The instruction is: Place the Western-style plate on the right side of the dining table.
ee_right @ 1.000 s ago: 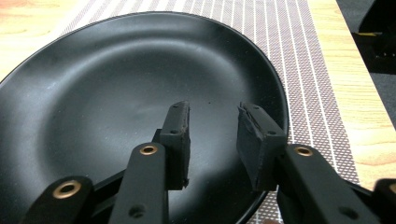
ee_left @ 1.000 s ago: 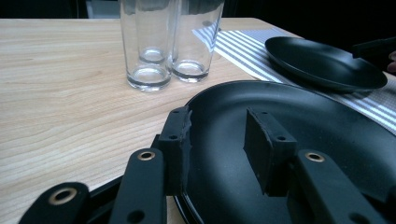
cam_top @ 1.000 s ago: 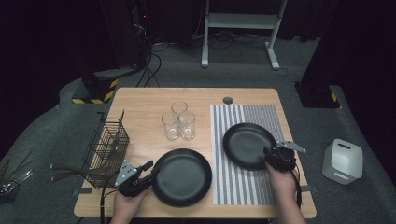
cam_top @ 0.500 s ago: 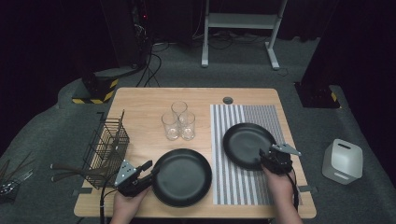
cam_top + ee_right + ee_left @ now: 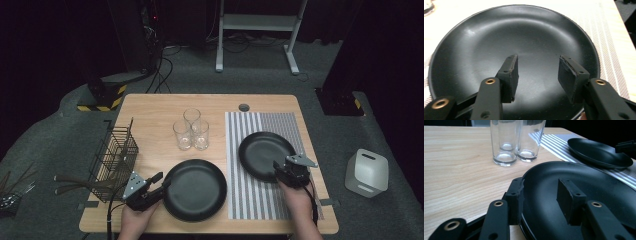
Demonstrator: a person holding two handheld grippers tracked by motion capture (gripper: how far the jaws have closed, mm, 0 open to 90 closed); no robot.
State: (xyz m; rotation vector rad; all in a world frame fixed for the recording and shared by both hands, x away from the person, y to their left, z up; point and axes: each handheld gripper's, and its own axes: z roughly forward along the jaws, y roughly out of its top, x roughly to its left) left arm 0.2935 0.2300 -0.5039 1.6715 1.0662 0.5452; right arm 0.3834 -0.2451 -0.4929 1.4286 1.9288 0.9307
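Two black plates lie on the table. The left plate [image 5: 195, 190] [image 5: 586, 195] rests on bare wood. Its near rim stands between the pads of my left gripper [image 5: 162, 185] [image 5: 541, 192], one pad outside the rim and one inside, neither pressing; these jaws have just been opening. The right plate [image 5: 265, 154] [image 5: 514, 55] lies on a striped mat [image 5: 260, 200]. My right gripper [image 5: 277, 167] [image 5: 537, 67] hovers over its near part. Its jaws have just been opening, and nothing is between them.
Three empty glasses [image 5: 191, 131] [image 5: 511, 142] stand together behind the left plate. A wire basket [image 5: 116, 155] sits at the table's left edge with utensil handles [image 5: 75, 180] sticking out. A white container [image 5: 367, 172] stands on the floor at the right.
The right gripper has drawn back slightly toward the near rim of its plate. The left hand and both plates have stayed where they were.
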